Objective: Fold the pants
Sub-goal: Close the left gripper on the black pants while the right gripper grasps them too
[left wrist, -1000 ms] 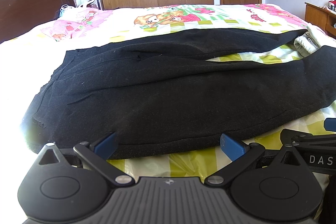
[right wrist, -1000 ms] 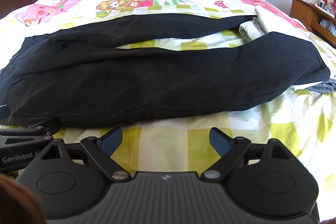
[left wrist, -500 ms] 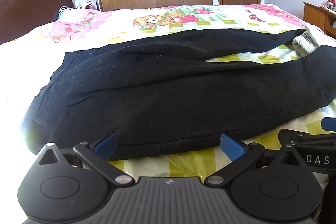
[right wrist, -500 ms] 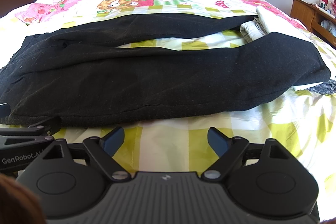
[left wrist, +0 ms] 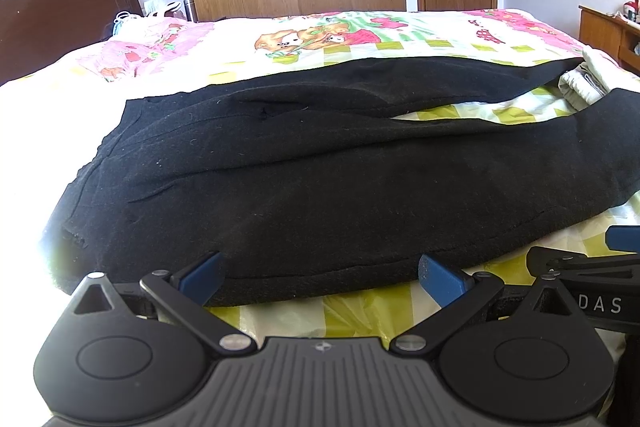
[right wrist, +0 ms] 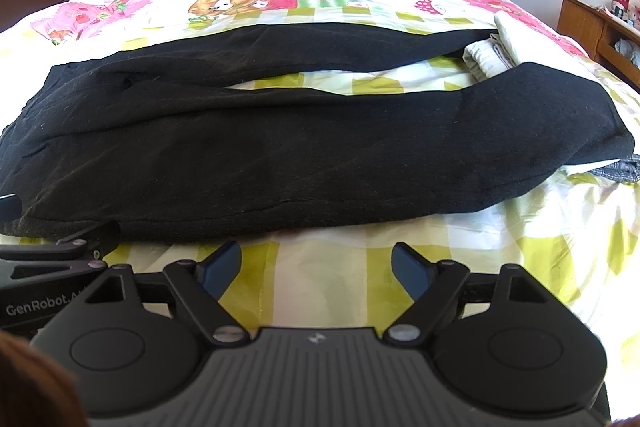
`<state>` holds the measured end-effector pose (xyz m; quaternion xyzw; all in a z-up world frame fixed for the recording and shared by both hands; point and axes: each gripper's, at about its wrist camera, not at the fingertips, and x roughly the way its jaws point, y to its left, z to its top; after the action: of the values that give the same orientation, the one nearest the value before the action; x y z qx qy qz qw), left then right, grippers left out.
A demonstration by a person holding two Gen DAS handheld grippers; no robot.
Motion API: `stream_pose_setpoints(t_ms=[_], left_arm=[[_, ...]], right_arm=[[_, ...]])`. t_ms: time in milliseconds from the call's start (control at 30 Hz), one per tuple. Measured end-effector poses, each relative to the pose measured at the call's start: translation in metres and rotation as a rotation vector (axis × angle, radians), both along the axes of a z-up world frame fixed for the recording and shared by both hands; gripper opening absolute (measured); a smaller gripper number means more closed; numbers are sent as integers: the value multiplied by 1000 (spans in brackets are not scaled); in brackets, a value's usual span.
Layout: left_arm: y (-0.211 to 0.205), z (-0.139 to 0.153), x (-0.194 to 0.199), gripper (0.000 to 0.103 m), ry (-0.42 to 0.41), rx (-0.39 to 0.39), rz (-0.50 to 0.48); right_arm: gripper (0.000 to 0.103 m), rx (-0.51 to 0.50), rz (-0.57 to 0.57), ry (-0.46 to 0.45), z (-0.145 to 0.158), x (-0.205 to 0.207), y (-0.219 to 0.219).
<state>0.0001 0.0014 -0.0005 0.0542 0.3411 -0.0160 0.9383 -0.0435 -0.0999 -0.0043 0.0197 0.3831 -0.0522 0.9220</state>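
Note:
Black pants (left wrist: 320,187) (right wrist: 300,155) lie spread across the bed, waistband to the left, both legs running right with a strip of sheet showing between them. My left gripper (left wrist: 320,277) is open right at the pants' near hem; the blue pads sit over the hem's edge and do not press it. My right gripper (right wrist: 316,265) hovers over bare sheet just short of the near leg's hem; its jaws are closing slowly and hold nothing. Each gripper's side shows at the edge of the other's view.
The bed wears a yellow-green checked sheet (right wrist: 520,247) and a cartoon-print quilt (left wrist: 320,35). Folded pale cloth (right wrist: 496,51) lies by the far leg's end, a grey garment (right wrist: 624,171) at the right. A dark headboard (left wrist: 60,7), wardrobe, door and wooden side cabinet (right wrist: 592,23) surround the bed.
The right gripper's blue pads have drawn slightly closer together. Neither hand has moved, and the pants lie as before.

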Motion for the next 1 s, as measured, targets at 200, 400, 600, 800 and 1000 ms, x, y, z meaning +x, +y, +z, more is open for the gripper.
stream_pose_setpoints(t_ms=[200,400,600,800,1000], left_arm=[[3,2,1,103,0,-5,2],[31,16,0,103,-22,-19,28],[101,27,-5,103,-68,65,132],[199,0,12,103,31,77,292],[248,-20,42,103,67,42,344]], right_arm=[[80,-2,19,13,0,4,3],[80,-6,95,-24,12,8,20],[80,-16,351,-64,27,18,81],[80,-53,666,-76,29,36,172],[79,-165,896,-33,-1,51,241]])
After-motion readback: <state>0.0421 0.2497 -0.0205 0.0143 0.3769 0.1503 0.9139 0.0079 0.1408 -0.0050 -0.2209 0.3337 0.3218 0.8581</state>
